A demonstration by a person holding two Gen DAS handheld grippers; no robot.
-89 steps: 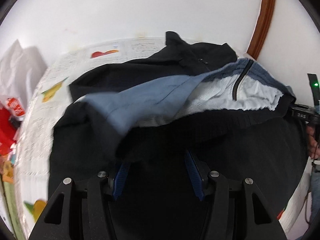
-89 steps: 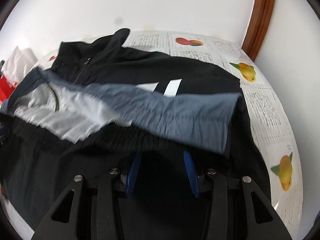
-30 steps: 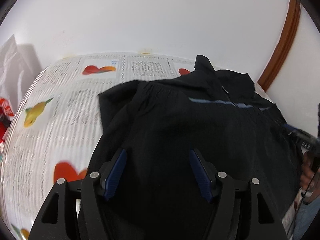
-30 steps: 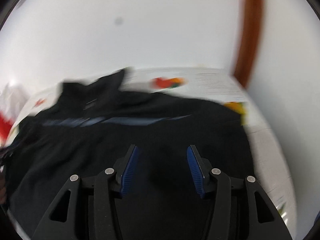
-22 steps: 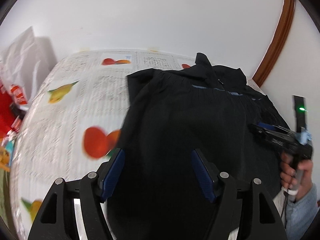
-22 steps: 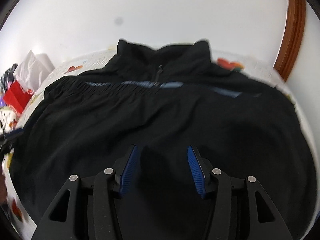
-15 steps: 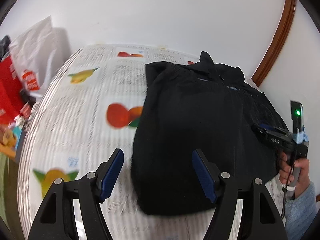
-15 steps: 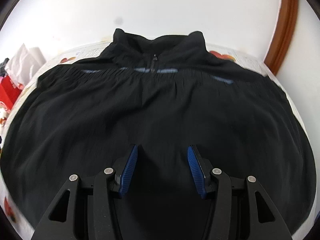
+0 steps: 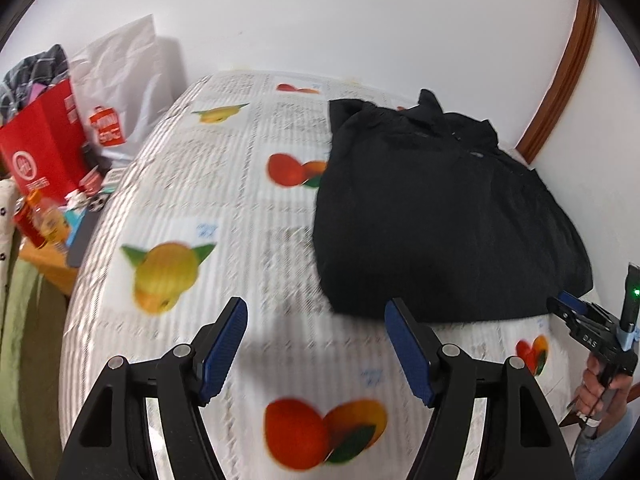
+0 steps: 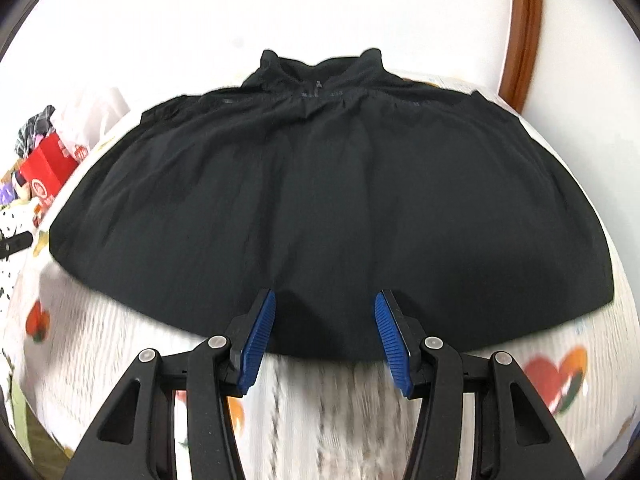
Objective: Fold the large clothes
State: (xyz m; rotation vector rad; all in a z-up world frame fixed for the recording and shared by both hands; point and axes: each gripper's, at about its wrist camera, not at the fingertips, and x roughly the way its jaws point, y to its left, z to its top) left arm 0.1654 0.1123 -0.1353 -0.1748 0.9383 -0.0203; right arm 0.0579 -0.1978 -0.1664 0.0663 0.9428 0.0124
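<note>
A black jacket point(image 10: 332, 200) lies folded into a broad dark shape on the fruit-printed cover point(image 9: 192, 208) of the surface I am working over, its stand-up collar and short zip point(image 10: 318, 86) at the far edge by the white wall. The fabric looks smooth, with faint lengthwise creases. Off to the left, a red paper bag point(image 9: 42, 148) holds checked cloth, and a white plastic bag point(image 9: 120, 80) stands behind it; I cannot tell what it contains. My right gripper point(image 10: 324, 330) hovers at the jacket's near hem, blue pads apart and gripping nothing, the hem showing between them. My left gripper point(image 9: 316, 348) sits over bare cover, jaws spread and empty, with the jacket's near left corner just beyond its right pad. The hand point(image 9: 604, 380) holding the right gripper shows at the left camera's edge.
</note>
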